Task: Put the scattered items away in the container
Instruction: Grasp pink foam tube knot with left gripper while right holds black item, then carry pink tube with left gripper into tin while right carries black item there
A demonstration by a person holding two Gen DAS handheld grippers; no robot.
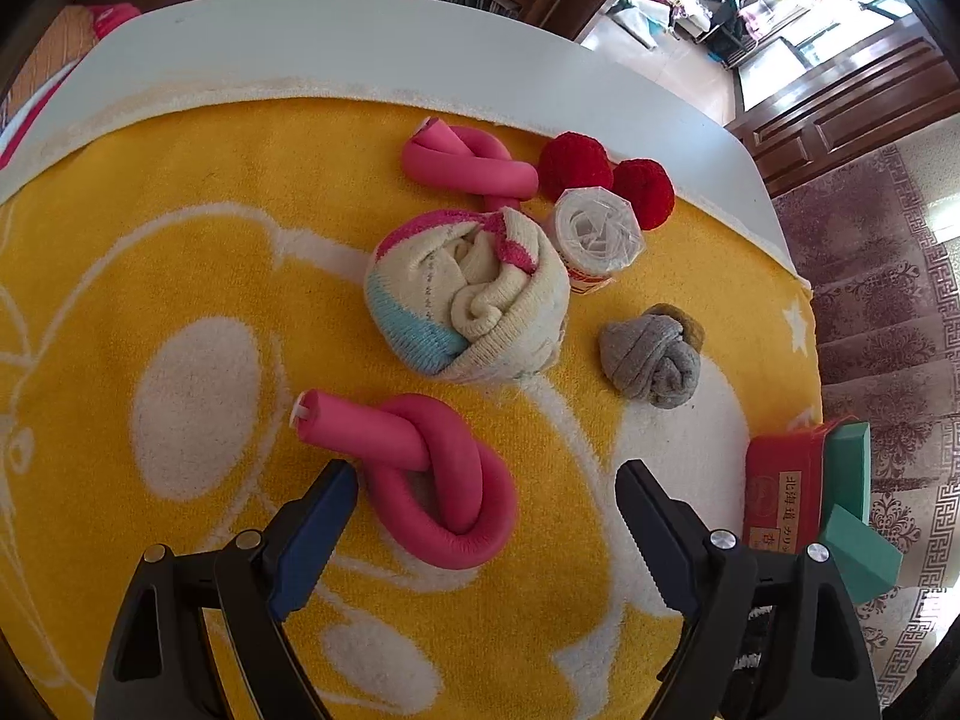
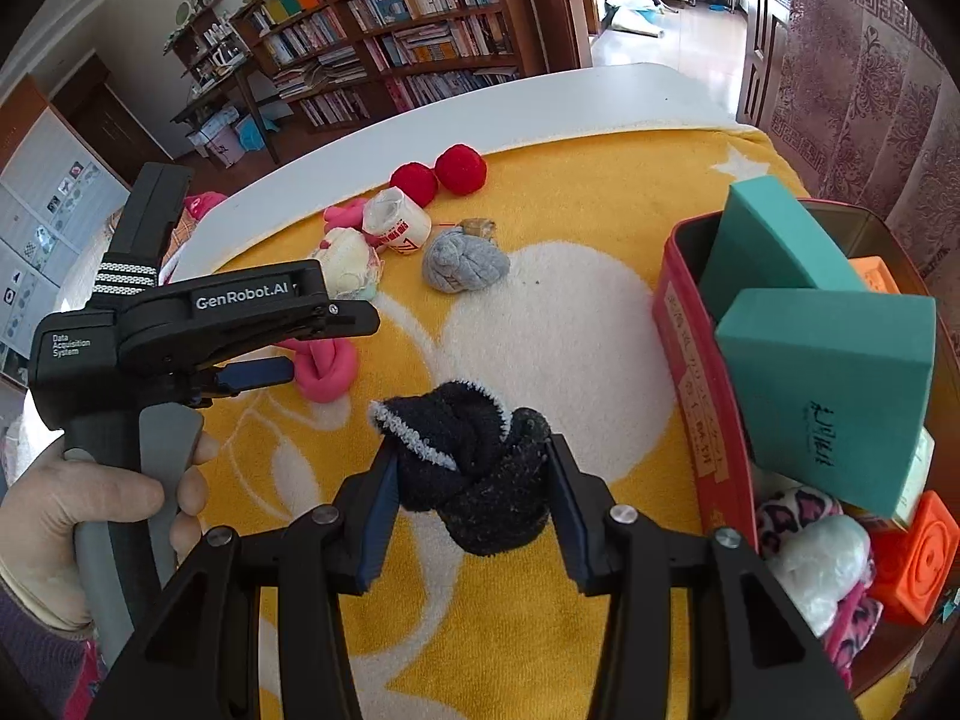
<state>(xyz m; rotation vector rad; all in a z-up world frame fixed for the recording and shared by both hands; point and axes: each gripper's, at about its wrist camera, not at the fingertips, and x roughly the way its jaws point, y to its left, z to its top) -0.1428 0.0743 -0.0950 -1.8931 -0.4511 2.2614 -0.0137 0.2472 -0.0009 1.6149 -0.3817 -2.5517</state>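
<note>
A: What's nearest the right gripper (image 2: 471, 480)?

B: A knotted black fuzzy sock with a white trim (image 2: 468, 474); the fingers are pinching it from both sides, above the yellow-and-white blanket (image 2: 540, 630). Just to its right stands the red rectangular tin (image 2: 690, 360), holding teal foam blocks (image 2: 828, 384), an orange block and a leopard-print bundle.

A: And the left gripper (image 1: 486, 486)?

B: Spread wide, with nothing between its fingers. The knotted pink foam tube (image 1: 432, 468) lies just ahead, between the two tips.

A: Farther out?

B: A rolled cream sock with pink and blue bands (image 1: 468, 294), then a knotted grey sock (image 1: 651, 354) to its right. Beyond sit a plastic-wrapped white roll (image 1: 597, 234), a second pink foam tube (image 1: 468, 168) and two red pompoms (image 1: 606, 174), near the blanket's far edge on the white table (image 1: 360, 42).
</note>
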